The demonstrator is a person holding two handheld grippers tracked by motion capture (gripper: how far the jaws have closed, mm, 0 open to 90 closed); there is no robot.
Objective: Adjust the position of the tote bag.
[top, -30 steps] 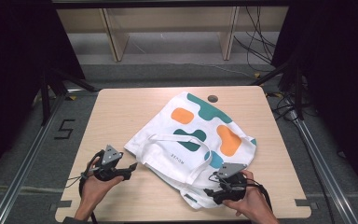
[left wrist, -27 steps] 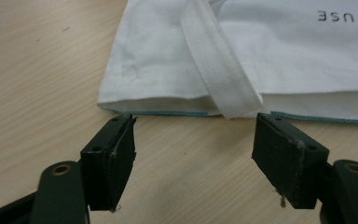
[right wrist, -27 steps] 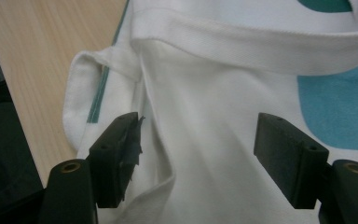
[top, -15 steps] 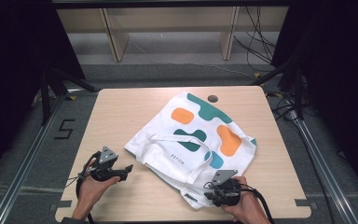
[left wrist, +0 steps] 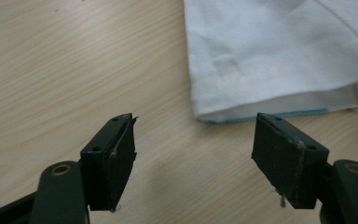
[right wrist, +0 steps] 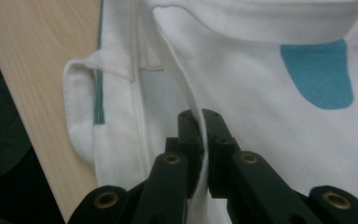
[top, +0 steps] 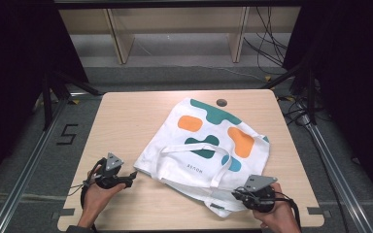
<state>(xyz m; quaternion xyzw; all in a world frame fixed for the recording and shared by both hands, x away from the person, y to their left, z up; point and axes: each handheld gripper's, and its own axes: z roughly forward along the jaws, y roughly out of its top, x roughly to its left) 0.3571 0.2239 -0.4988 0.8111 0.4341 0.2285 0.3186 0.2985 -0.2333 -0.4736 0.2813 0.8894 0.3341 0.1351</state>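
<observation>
A white tote bag with teal, orange and blue blotches lies flat on the wooden table, its handles folded over it. My right gripper sits at the bag's near right corner. Its jaws have just been closing and now pinch a hem of the bag's fabric, as the right gripper view shows close up. My left gripper rests on the table just left of the bag's near left corner. In its own view the left gripper is open, with bare wood between the pads.
A round dark grommet is set in the table near its far edge. The table's near edge runs just below both hands. Metal rails flank the table, and cables lie on the floor at the back right.
The right gripper's jaws closed onto the bag's edge, and that hand shifted a little to the right along the near edge. The left gripper stayed put and open.
</observation>
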